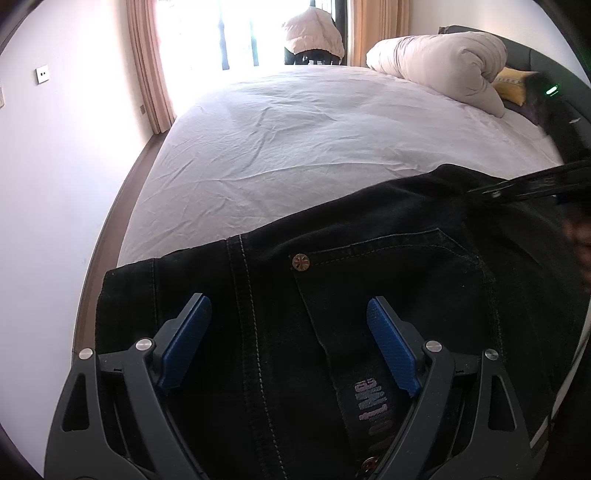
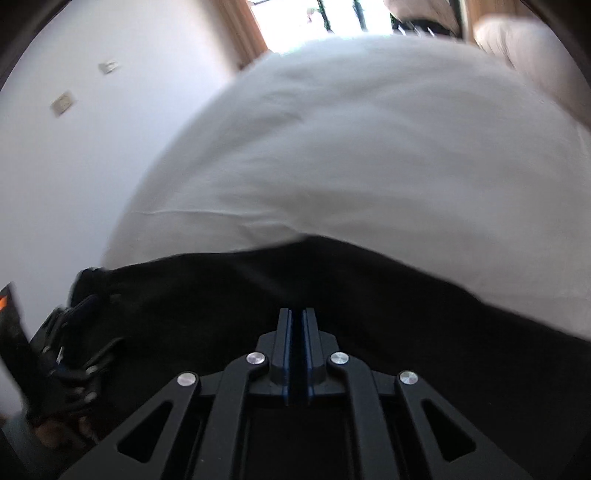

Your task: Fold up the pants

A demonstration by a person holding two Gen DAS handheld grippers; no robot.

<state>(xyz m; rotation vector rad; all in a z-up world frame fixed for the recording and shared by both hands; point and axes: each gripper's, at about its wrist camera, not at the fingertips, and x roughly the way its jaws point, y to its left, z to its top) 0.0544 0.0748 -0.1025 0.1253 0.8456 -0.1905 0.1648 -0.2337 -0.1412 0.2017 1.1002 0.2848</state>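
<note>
- Our left gripper (image 1: 288, 314) hangs wide open over the pants (image 1: 369, 295); its blue pads (image 1: 393, 349) stand well apart, one on each side of a stitched seam, and nothing is caught between them.
- Our right gripper (image 2: 296, 314) has its pads pressed together, with only a thin slit left. It points down at the dark cloth, but the right wrist view is blurred and we cannot tell whether any fabric is pinched in it.
- The pants are black denim and lie spread across the near edge of the bed (image 1: 295, 140), on its white sheet.
- In the left wrist view we see a pocket, a rivet (image 1: 300, 262) at its corner and some pale lettering (image 1: 371, 402) near the right pad.
- A dark belt or strap (image 1: 528, 188) runs over the pants at the right edge of that view.
- In the right wrist view the left gripper (image 2: 74, 350) shows at the far left, low over the cloth.
- A rolled duvet (image 1: 443, 62) and a yellow cushion (image 1: 511, 86) lie at the far right of the bed.
- Beyond the bed, by the bright window (image 1: 221, 33), a person in a pale puffy jacket (image 1: 314, 33) is bent over.
- Curtains (image 1: 147, 62) hang on either side of the window.
</note>
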